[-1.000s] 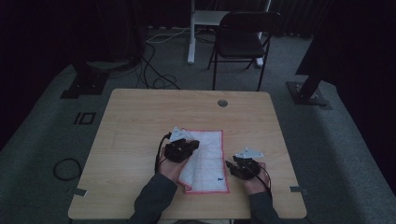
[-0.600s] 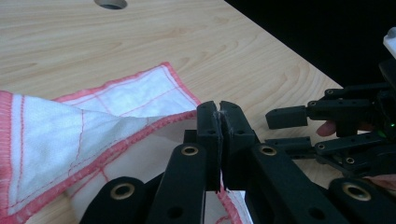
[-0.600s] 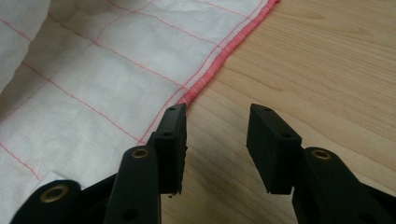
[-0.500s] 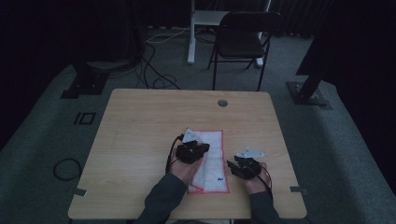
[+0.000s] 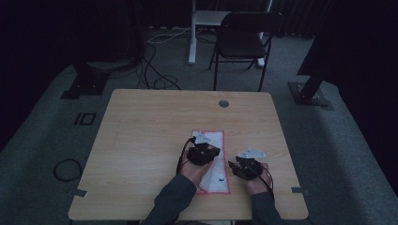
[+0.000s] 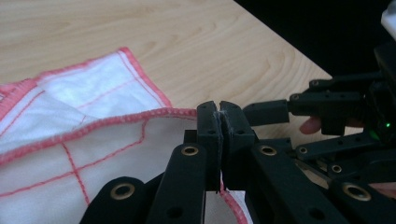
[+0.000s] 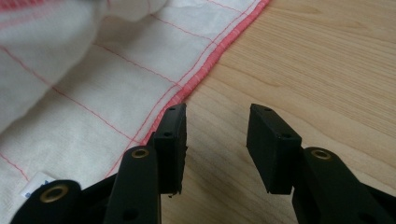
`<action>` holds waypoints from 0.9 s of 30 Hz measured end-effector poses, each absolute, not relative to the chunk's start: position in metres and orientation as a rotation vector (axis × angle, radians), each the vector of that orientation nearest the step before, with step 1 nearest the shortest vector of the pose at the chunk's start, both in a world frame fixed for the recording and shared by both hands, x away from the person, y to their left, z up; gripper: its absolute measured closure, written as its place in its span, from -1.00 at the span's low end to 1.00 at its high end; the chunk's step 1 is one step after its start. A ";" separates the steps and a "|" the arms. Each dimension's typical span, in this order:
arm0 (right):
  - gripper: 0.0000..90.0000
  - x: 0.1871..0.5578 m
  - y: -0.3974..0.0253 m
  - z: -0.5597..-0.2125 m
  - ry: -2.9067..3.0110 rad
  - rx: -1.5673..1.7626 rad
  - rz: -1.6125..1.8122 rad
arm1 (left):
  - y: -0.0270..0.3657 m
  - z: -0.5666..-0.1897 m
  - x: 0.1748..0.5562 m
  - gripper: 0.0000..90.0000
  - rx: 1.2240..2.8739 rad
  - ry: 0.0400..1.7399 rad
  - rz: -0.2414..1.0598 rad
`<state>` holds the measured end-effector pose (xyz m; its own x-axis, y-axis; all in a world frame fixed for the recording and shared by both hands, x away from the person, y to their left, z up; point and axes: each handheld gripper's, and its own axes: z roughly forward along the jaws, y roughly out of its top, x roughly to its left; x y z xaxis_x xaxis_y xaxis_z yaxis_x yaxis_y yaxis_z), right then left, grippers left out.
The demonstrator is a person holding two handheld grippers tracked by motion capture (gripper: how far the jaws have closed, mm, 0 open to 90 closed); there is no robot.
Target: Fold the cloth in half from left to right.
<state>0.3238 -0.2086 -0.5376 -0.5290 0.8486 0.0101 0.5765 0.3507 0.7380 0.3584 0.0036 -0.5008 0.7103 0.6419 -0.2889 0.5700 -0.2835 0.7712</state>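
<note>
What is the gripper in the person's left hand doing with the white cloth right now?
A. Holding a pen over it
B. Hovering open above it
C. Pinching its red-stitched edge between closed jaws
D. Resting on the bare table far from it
C. In the left gripper view, the left gripper has its jaws pressed together on the red hem of the white cloth, with a folded layer lifted over the layer below.

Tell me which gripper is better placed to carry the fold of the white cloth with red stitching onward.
Left. The left gripper is shut on the red hem of the white cloth, lifting a layer. The right gripper is open over bare wooden table, beside the hem.
</note>
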 end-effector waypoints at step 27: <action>0.36 0.333 -0.174 -0.520 2.273 1.114 1.062 | 0.071 -0.518 0.310 0.59 2.025 0.991 0.205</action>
<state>0.3325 -0.1741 -0.5199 -0.6059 0.7953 -0.0179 0.4968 0.3959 0.7723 0.3101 0.0714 -0.5178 0.6728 0.7111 -0.2041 0.5721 -0.3250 0.7531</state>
